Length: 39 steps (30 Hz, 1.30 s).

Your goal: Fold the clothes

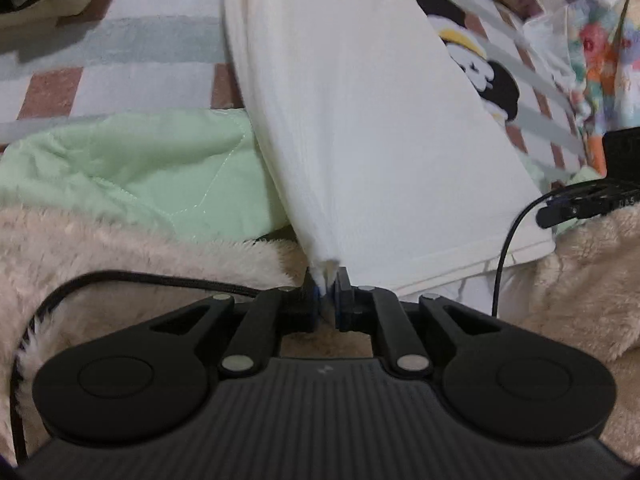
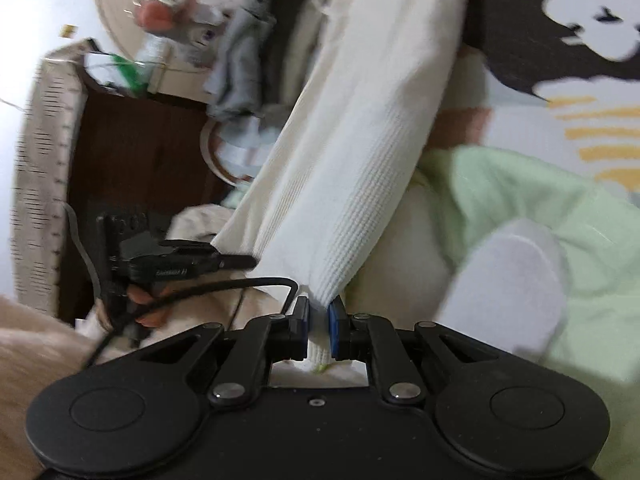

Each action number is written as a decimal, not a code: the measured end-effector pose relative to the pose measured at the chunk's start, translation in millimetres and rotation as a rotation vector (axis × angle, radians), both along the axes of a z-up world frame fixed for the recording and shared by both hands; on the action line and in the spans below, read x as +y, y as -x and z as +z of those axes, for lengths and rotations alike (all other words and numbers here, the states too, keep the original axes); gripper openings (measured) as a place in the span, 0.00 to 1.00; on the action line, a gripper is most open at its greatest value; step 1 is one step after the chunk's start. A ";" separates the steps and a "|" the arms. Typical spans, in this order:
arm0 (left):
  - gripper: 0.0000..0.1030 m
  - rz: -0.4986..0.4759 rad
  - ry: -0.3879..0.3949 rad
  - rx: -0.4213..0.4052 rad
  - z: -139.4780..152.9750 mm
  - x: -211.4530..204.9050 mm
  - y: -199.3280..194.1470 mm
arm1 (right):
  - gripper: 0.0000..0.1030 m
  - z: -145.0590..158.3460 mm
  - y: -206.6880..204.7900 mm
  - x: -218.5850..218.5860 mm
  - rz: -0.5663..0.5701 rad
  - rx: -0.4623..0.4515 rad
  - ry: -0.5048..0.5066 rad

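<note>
A cream-white ribbed garment (image 1: 360, 120) stretches away from me over a checked bedspread. My left gripper (image 1: 329, 280) is shut on a bunched corner of it, the cloth fanning out above the fingers. In the right wrist view the same white garment (image 2: 352, 140) runs up and away as a long band, and my right gripper (image 2: 319, 312) is shut on its near end, with cloth poking out behind the blue pads. The other gripper (image 2: 188, 266) shows at the left of that view, a hand (image 2: 146, 308) beneath it. Its tips (image 1: 576, 206) also enter the left wrist view from the right.
A pale green quilted cloth (image 1: 132, 168) lies left of the garment, and a fluffy beige blanket (image 1: 100, 256) lies near me. The bedspread has a cartoon print (image 1: 480, 68). Piled clothes (image 2: 240, 60), a brown cabinet (image 2: 136, 152) and a white-socked foot (image 2: 508, 280) appear in the right wrist view.
</note>
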<state>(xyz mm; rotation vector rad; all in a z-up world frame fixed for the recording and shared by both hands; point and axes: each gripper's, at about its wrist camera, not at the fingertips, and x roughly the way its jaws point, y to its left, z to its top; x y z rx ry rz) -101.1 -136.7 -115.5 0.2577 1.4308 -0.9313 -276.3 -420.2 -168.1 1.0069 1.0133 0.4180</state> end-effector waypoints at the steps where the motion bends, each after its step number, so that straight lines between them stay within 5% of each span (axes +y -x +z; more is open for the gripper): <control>1: 0.09 -0.027 -0.005 -0.019 5.1 -2.8 -0.2 | 0.13 0.6 0.9 1.2 0.008 -0.001 0.016; 5: 0.25 -0.160 0.021 -0.147 37.3 -3.2 8.9 | 0.21 16.7 2.2 4.8 0.044 -0.004 0.127; 8: 0.30 -0.225 0.138 -0.182 69.3 7.5 9.0 | 0.40 31.5 5.6 -4.6 -0.005 0.003 0.278; 11: 0.43 -0.183 0.257 -0.197 95.0 21.3 -8.2 | 0.41 49.2 12.1 -26.2 -0.147 -0.005 0.414; 14: 0.45 -0.094 0.314 -0.269 106.5 17.8 -37.5 | 0.45 71.6 10.0 -52.0 -0.277 -0.036 0.578; 19: 0.45 0.025 0.286 -0.534 92.4 -39.0 -103.8 | 0.46 127.0 -71.9 -67.4 -0.272 -0.114 0.877; 22: 0.46 0.061 0.358 -0.687 81.8 -73.8 -131.5 | 0.48 171.7 -138.8 -62.2 -0.144 -0.191 0.930; 24: 0.46 0.093 0.398 -0.758 69.7 -94.5 -146.1 | 0.67 191.0 -175.7 -61.5 -0.065 -0.270 0.894; 28: 0.46 0.089 0.429 -0.771 39.4 -134.0 -173.4 | 0.67 177.1 -244.8 -56.9 -0.041 -0.195 1.027; 31: 0.46 0.118 0.413 -0.738 8.8 -150.7 -193.0 | 0.66 141.5 -265.5 -68.0 -0.092 -0.214 0.979; 32: 0.43 0.125 0.405 -0.729 -1.8 -153.1 -197.9 | 0.59 129.4 -271.8 -72.0 -0.108 -0.221 0.961; 33: 0.42 0.128 0.399 -0.718 -12.3 -154.5 -202.6 | 0.24 117.1 -277.1 -74.9 -0.125 -0.211 0.947; 34: 0.40 0.119 0.400 -0.708 -22.2 -155.4 -203.9 | 0.01 104.7 -281.9 -77.8 -0.159 -0.187 0.943; 39: 0.37 0.095 0.395 -0.667 -49.7 -150.0 -220.6 | 0.18 62.2 -297.1 -101.3 -0.305 -0.121 0.810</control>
